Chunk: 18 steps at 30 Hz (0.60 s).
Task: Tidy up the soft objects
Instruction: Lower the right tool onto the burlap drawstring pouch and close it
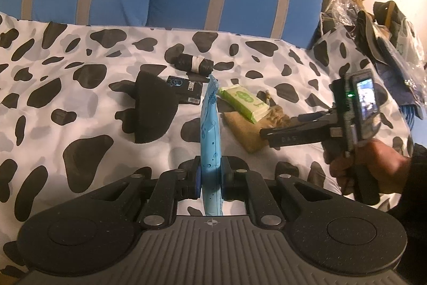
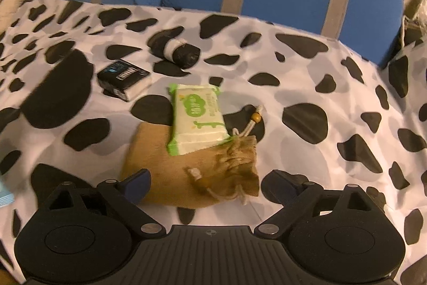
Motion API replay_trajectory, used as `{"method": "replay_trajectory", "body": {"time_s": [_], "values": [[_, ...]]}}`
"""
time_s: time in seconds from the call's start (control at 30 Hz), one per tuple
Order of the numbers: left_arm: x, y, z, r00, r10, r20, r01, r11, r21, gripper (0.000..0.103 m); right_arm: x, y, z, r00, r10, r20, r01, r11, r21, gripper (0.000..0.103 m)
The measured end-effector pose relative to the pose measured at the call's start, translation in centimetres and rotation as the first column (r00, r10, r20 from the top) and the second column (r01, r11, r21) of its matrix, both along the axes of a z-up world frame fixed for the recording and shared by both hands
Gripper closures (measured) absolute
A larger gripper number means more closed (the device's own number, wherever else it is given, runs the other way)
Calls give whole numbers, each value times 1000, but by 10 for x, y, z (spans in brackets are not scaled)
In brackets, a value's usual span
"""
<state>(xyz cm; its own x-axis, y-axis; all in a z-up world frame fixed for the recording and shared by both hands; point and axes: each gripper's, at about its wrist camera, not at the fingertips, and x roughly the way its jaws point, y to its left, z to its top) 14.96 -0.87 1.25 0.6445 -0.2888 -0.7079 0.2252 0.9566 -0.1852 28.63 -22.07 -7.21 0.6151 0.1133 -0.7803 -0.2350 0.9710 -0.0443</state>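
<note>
Two tools: left tool (image 1: pixel 210 178) clamps blue pack (image 1: pixel 210 130); right tool (image 2: pixel 205 184) gapes over pouch (image 2: pixel 194 172). Risk: wipes (image 2: pixel 198 122) atop pouch slide off when lifted.

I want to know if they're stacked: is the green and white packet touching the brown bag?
Touching. The right wrist view shows the green and white packet lying with its near end on top of the brown bag.
</note>
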Motion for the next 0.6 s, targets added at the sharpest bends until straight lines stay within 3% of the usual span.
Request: {"method": "replay_trajectory", "body": {"time_s": [0.2,0.27,0.33,0.47,0.53,0.6], "values": [[2,1,0,1000,-2,-9,2,1000,-8,90,7,-2,-17,998,8,-64,-6,1000,24,23],[2,0,0,1000,-4,-10,4,1000,-12,90,7,-3,-15,997,15,-79,-10,998,56,36],[2,0,0,1000,-6,-11,6,1000,-14,90,5,-2,-14,996,19,-85,-13,997,72,61],[3,-1,-2,1000,-11,-14,11,1000,-12,90,3,3,-11,996,34,-81,-29,998,63,92],[3,-1,-3,1000,-11,-14,10,1000,-10,90,3,1,-10,996,25,-83,-19,997,69,99],[4,-1,-3,1000,-9,-15,9,1000,-8,90,1,0,-8,997,16,-79,-10,998,67,100]]}}
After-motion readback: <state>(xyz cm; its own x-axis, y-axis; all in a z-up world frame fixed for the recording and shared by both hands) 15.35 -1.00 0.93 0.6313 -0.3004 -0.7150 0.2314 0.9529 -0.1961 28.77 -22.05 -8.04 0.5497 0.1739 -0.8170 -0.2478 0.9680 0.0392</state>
